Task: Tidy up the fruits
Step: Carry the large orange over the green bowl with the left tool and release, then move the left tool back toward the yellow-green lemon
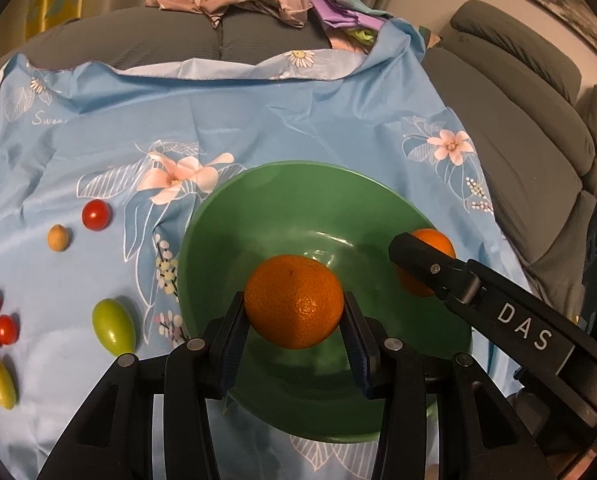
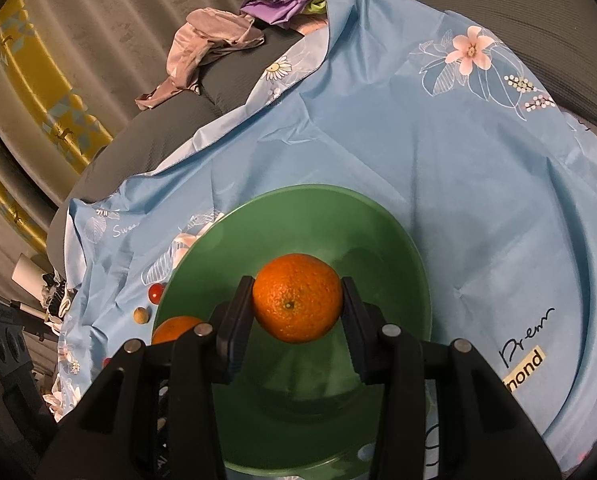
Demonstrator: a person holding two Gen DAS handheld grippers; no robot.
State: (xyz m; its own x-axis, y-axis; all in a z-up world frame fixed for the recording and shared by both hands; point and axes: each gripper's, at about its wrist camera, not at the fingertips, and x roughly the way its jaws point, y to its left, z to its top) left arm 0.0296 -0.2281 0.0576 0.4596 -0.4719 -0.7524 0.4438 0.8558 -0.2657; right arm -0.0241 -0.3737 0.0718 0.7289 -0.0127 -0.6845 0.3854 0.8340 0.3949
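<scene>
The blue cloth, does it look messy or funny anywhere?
Yes. The blue cloth is wrinkled, and its far edge is folded back. Small fruits like the green one lie scattered left of the green bowl.

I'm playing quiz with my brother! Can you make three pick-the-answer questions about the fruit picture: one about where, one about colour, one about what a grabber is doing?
1. Where is the green oval fruit?
A. In the bowl
B. On the blue cloth, left of the bowl
C. On the sofa

2. What colour is the bowl?
A. Green
B. Red
C. White

3. What is the left gripper doing?
A. Hanging open
B. Holding a tomato
C. Holding an orange

Answers: 1 B, the green oval fruit lies on the blue cloth. 2 A, the bowl is green. 3 C, the left gripper has its jaws shut on an orange.
</scene>
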